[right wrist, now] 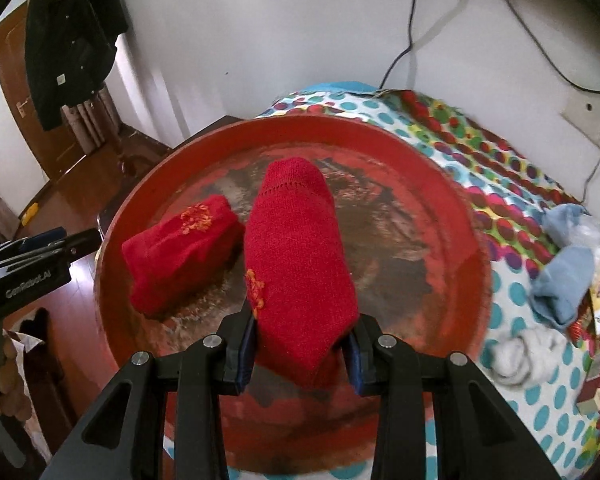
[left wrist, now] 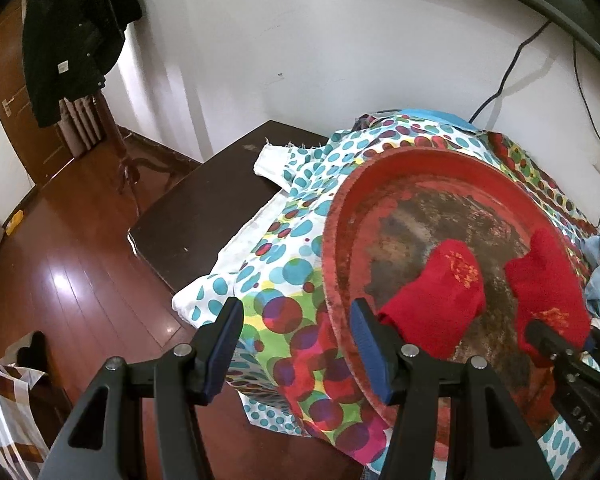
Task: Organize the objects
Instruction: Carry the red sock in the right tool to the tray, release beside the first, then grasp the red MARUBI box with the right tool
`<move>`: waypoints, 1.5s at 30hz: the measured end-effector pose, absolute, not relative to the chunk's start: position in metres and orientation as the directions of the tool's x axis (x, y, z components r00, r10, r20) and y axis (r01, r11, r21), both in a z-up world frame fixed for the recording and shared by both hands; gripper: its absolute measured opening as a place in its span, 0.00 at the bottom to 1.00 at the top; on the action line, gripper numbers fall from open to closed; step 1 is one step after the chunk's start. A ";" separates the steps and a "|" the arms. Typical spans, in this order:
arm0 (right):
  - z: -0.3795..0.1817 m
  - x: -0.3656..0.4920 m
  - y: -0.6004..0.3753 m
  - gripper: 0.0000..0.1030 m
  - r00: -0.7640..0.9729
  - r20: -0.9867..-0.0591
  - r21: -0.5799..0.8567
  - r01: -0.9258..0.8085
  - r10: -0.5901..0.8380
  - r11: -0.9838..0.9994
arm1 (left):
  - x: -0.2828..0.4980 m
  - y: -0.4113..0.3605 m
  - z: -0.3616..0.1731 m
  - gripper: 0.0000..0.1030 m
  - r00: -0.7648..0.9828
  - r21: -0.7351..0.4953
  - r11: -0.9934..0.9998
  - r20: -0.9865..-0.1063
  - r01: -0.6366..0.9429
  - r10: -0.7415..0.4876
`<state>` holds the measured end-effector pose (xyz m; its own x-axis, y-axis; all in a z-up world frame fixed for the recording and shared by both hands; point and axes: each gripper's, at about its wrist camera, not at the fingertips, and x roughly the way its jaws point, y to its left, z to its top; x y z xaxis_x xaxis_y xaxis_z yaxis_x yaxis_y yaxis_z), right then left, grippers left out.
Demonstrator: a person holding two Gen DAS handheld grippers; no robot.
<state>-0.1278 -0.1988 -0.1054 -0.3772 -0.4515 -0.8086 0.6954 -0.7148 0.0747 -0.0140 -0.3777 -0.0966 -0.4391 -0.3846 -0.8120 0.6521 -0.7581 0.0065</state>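
A round red tray point(right wrist: 456, 216) with a worn, dark middle lies on a dotted cloth. A folded red sock point(right wrist: 180, 248) with an orange mark lies in its left part. My right gripper point(right wrist: 302, 346) is shut on a second red sock point(right wrist: 296, 248) and holds it over the tray's middle. In the left wrist view the tray point(left wrist: 336, 232) is at the right, with the folded sock point(left wrist: 436, 300) and the held sock point(left wrist: 548, 296) in it. My left gripper point(left wrist: 296, 348) is open and empty at the tray's left rim, over the cloth.
The dotted cloth point(right wrist: 512, 184) covers a dark table point(left wrist: 204, 200). Light blue socks point(right wrist: 564, 264), a white sock point(right wrist: 524, 352) and small packets lie on the cloth at right. A dark jacket point(left wrist: 72, 36) hangs at back left. Cables run down the wall. A checked bag point(left wrist: 8, 412) stands on the wooden floor.
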 end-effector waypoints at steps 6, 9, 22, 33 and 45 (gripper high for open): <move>-0.116 -0.127 -0.216 0.33 -0.360 -0.820 0.070 0.708 -0.445 -0.703 | -0.012 -0.383 -0.097 0.55 -0.434 0.007 -0.747 -0.810 0.665 -0.395; -0.120 -0.126 -0.220 0.39 -0.357 -0.823 0.065 0.712 -0.441 -0.699 | -0.013 -0.384 -0.100 0.55 -0.433 0.003 -0.749 -0.815 0.662 -0.386; -0.092 -0.112 -0.158 0.63 -0.472 -0.755 0.033 0.666 -0.455 -0.745 | -0.024 -0.361 -0.102 0.55 -0.450 0.029 -0.792 -0.811 0.610 -0.375; -0.090 -0.140 0.020 0.71 -0.628 -0.742 -0.014 0.368 -0.237 -0.930 | -0.045 -0.267 -0.084 0.55 -0.599 0.069 -0.940 -0.755 0.335 -0.269; -0.122 -0.196 0.096 0.71 -0.591 -0.784 0.066 0.223 -0.189 -0.973 | -0.065 -0.129 -0.068 0.55 -0.668 0.067 -0.990 -0.744 -0.121 0.031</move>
